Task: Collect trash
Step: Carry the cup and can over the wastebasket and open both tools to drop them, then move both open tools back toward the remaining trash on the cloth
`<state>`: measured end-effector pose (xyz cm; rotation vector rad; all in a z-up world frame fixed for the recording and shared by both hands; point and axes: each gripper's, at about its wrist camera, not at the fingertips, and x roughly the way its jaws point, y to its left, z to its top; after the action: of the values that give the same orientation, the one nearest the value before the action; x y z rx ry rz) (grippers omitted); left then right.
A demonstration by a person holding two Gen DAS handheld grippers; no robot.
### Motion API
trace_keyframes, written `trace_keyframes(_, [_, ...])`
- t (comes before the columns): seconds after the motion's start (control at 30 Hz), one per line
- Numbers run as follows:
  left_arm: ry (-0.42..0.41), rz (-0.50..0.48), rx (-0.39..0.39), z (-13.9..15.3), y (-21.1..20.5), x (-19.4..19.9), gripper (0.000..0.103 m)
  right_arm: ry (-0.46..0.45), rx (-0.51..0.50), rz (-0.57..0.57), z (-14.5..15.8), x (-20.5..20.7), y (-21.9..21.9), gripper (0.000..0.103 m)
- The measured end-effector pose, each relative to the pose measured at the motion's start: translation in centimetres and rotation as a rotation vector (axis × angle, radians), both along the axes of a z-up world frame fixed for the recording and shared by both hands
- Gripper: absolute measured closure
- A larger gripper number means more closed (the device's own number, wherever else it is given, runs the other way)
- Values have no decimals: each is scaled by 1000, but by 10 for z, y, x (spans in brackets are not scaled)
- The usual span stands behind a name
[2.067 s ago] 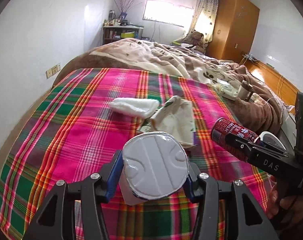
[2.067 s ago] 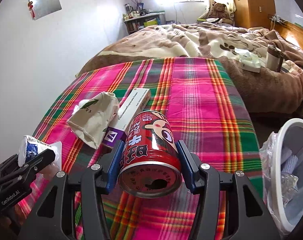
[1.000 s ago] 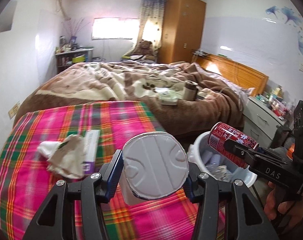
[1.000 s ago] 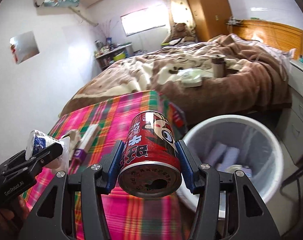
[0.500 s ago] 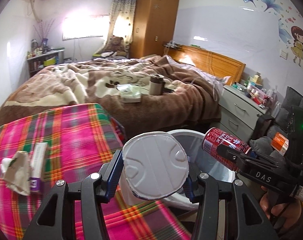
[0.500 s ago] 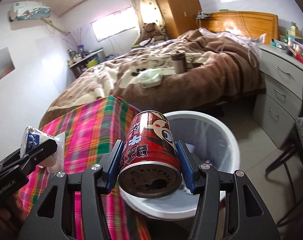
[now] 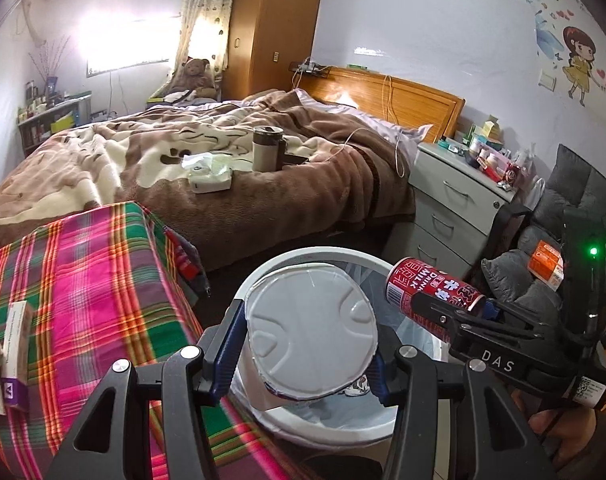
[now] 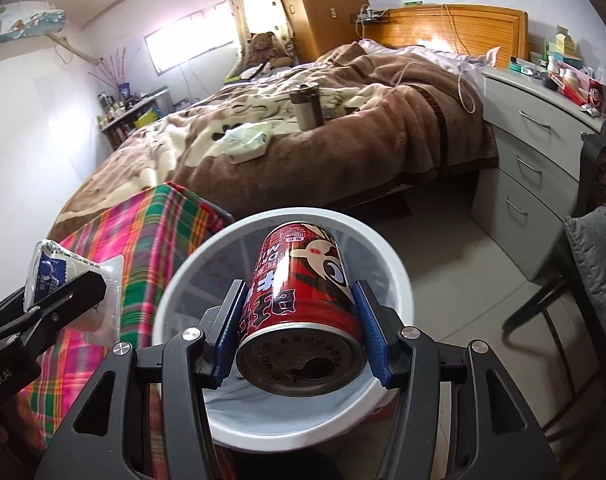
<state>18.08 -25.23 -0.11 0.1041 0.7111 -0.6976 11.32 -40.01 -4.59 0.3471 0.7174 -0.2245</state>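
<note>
Both grippers (image 7: 309, 344) (image 8: 299, 332) squeezed shut on trash, cup (image 7: 309, 332) left and red can (image 8: 299, 300) right, now moved from plaid bed (image 7: 83, 280) to over white bin (image 8: 391, 276), ready for dropping.

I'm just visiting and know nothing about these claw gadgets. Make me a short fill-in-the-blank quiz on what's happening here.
1. The right claw is clamped on a red drink ____.
2. The left claw grips a white cup sealed with a foil ____.
3. Both items hang over the white trash ____, lined with a plastic bag.
4. A purple-and-white box lies on the ____ cloth.

Missing words: can; lid; bin; plaid
</note>
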Motion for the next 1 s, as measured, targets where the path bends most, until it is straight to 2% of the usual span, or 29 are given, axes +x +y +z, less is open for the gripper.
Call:
trace_keyframes(0.2, [25, -20, -13, -5, -9, 5, 49, 24, 4, -18, -6, 3, -11, 48])
trace_keyframes(0.3, [28, 0, -20, -4, -9, 7, 34, 41, 10, -16, -8, 5, -13, 48])
trace_keyframes(0.37, [45, -8, -40, -5, -6, 9, 34, 33, 3, -9, -7, 4, -11, 46])
trace_keyframes(0.4, [43, -8, -38, -5, -5, 9, 34, 27, -7, -10, -6, 3, -10, 40])
trace_keyframes(0.47, [39, 1, -32, -4, -3, 9, 34, 24, -22, -9, -5, 3, -9, 37])
trace_keyframes(0.8, [24, 33, -41, 6, 19, 3, 34, 15, -18, -16, 0, 2, -3, 37])
trace_keyframes(1.0, [10, 73, -66, 11, 47, -1, 34, -10, -12, -1, 6, 1, 9, 37])
